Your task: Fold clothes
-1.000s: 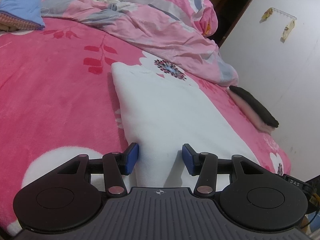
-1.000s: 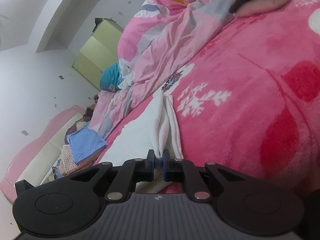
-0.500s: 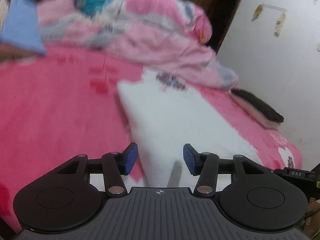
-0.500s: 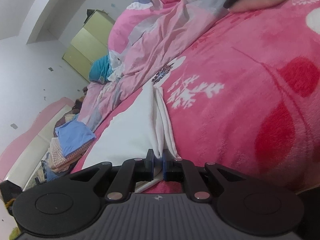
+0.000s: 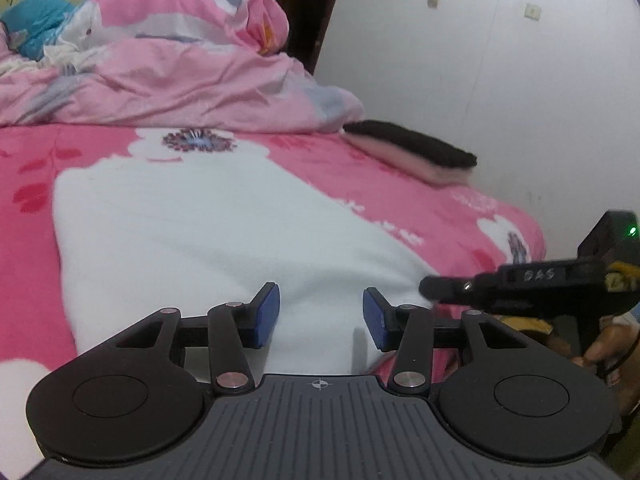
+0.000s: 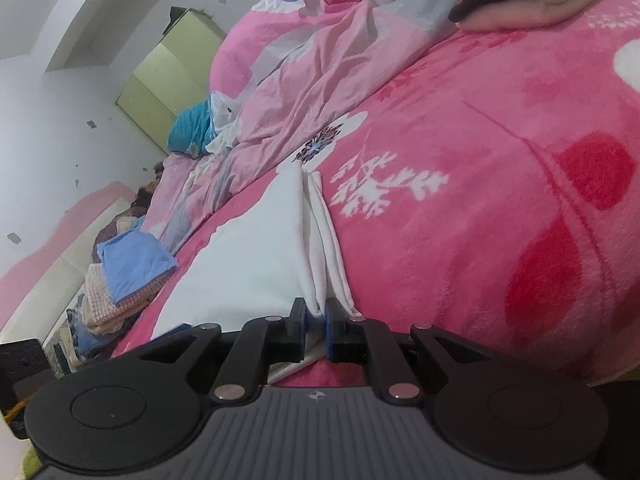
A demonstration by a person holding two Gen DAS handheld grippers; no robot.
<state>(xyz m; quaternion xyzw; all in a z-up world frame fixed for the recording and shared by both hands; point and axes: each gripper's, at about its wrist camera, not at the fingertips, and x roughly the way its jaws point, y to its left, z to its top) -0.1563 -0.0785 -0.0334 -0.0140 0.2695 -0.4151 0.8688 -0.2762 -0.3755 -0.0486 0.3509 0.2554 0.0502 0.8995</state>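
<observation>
A white garment (image 5: 208, 232) lies folded flat on the pink flowered bedspread (image 5: 28, 264). My left gripper (image 5: 320, 316) hovers over its near edge. The blue pads (image 5: 267, 314) stand apart and are closing, with white cloth between them but not pressed. My right gripper (image 6: 316, 320) is shut on the layered near corner of the same garment (image 6: 248, 256). In the left wrist view the right gripper (image 5: 428, 289) reaches in from the right at that corner, with a person's hand (image 5: 604, 344) behind it.
A crumpled pink quilt (image 5: 172, 80) is heaped along the far side of the bed. A folded black and pink stack (image 5: 416, 156) lies by the white wall. Folded clothes topped with blue (image 6: 132, 260) sit at the bed's head. The bed edge (image 5: 536, 240) drops off at right.
The left gripper has swung to the right along the garment's near edge and rolled, so the right gripper now shows in its view. The right gripper has stayed clamped on the corner.
</observation>
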